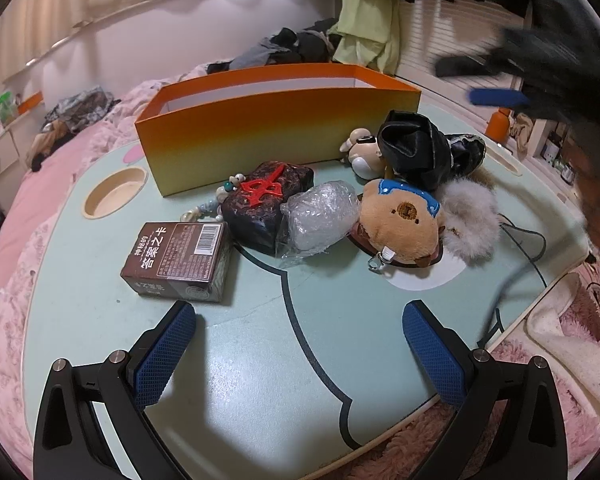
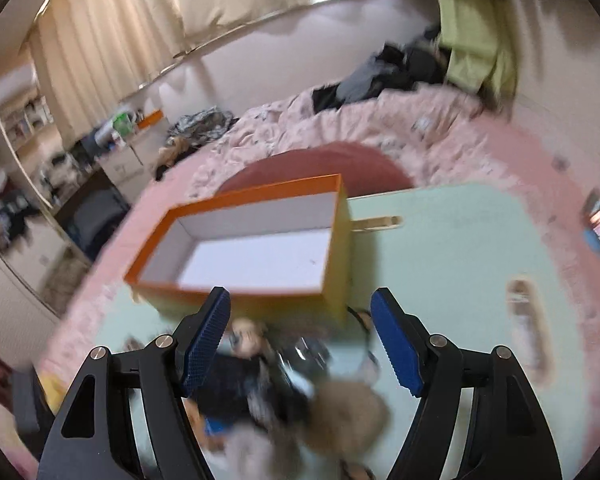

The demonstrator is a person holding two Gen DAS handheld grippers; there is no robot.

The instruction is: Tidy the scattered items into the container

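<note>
An orange box point(image 1: 260, 128) with a white inside stands at the back of a pale green table point(image 1: 260, 360). In front of it lie a brown card box point(image 1: 176, 262), a dark box with a red emblem point(image 1: 266, 200), a bubble-wrap bundle point(image 1: 324, 218), a capybara plush point(image 1: 400, 224), a white fur ball point(image 1: 472, 216), a black pouch point(image 1: 414, 152) and a small figure point(image 1: 364, 154). My left gripper point(image 1: 300, 312) is open and empty, low near the table's front. My right gripper point(image 2: 300, 300) is open and empty, high above the blurred items, facing the empty orange box point(image 2: 256, 256); it shows blurred in the left view point(image 1: 484, 80).
The table sits on a pink bed point(image 1: 28, 208) with rumpled bedding. A round cup recess point(image 1: 114, 196) is at the table's left. A black cable point(image 1: 528, 252) runs over the table's right side. Clothes point(image 1: 296, 46) lie piled behind the box.
</note>
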